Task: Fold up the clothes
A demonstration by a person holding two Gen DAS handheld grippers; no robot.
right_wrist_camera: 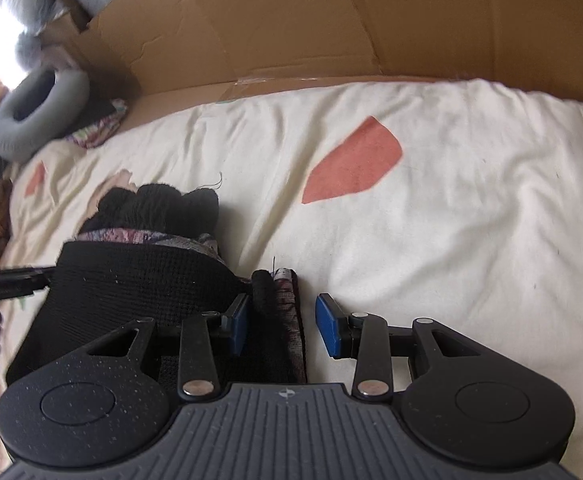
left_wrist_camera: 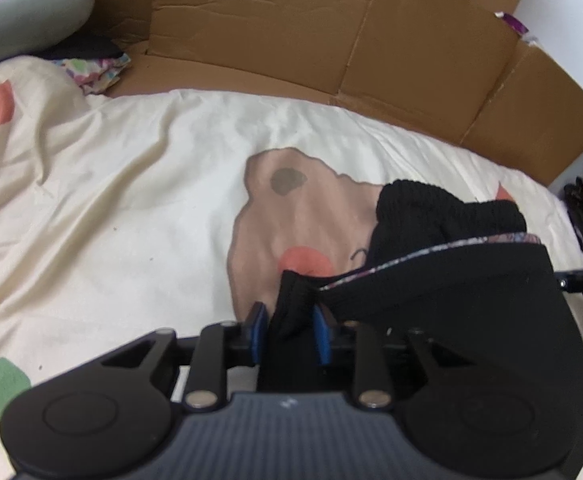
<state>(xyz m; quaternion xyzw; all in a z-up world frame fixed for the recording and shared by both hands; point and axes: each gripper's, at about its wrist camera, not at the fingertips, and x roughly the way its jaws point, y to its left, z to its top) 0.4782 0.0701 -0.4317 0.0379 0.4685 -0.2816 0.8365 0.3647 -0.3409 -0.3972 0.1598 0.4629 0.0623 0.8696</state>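
Left wrist view: your left gripper (left_wrist_camera: 289, 330) is pinched narrow on a bunched corner of the black knit garment (left_wrist_camera: 447, 288), whose patterned-lined edge runs up and to the right from the fingers toward your other hand; more of it is heaped on the bedsheet (left_wrist_camera: 131, 184) beyond. Open sheet lies ahead and to the left, the cardboard wall (left_wrist_camera: 331, 48) well back. Right wrist view: your right gripper (right_wrist_camera: 283, 326) stands fairly wide, the garment's other end (right_wrist_camera: 275, 312) sitting between the fingers against the left pad, apart from the right one, so I judge no grip there. Cloth stretches left toward the left gripper; clear sheet lies right and ahead.
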